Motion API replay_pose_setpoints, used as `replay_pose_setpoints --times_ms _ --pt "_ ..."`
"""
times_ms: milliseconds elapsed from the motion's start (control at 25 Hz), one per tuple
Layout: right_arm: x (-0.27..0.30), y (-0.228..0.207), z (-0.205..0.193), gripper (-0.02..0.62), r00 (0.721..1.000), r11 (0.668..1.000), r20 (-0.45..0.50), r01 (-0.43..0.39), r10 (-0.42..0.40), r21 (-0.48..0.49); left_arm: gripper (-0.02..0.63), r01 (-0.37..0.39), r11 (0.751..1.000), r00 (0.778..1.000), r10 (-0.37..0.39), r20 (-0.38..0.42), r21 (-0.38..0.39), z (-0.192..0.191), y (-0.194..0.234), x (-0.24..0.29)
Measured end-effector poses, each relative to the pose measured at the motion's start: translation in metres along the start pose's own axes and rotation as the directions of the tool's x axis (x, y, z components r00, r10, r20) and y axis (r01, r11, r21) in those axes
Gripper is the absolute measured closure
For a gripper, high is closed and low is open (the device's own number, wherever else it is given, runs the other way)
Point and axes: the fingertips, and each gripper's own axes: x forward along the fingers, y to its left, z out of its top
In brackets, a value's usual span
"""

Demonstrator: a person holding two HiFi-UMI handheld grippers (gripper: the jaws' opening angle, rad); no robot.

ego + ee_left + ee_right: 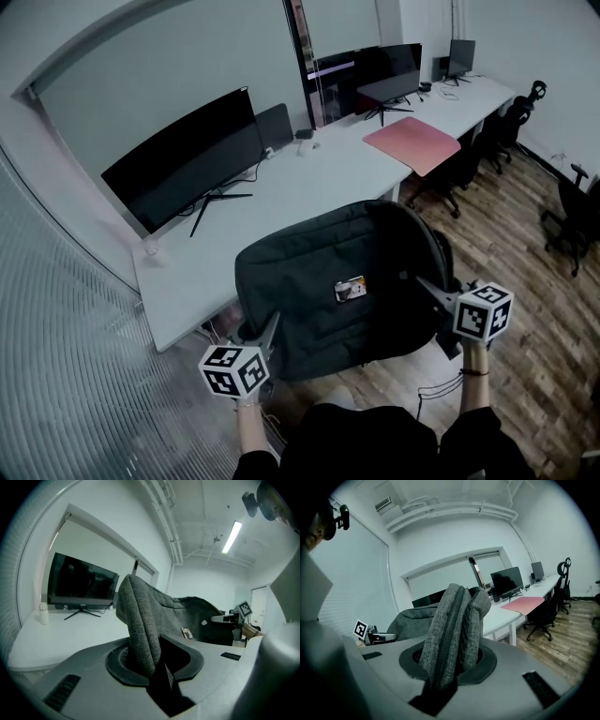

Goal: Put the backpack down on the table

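Backpack at table near edge, left gripper and right gripper at its sides; monitor behind

No word, number or brand name can be read anywhere. The backpack carries a small rectangular tag on its front, but its print is too small and blurred to make out. The cube on the left claw and the cube on the right claw show only black-and-white square marker patterns, without letters or digits.
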Motion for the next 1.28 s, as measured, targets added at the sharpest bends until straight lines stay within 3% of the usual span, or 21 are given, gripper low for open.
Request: replay_pose_setpoints --times_ms 640,1280 --pt "0.057 -0.043 0.002 0.511 0.999 1.0 -0.039 -0.006 0.007 0.025 0.512 -0.025 0.999 0.999 0.024 -0.035 -0.04 -0.002 0.032 0.056" --pt "0.169 -0.112 0.072 0.511 0.999 0.999 -0.05 0.013 -0.012 0.033 0.512 0.013 0.998 0.999 -0.016 -0.046 -0.056 0.066 0.104 0.177"
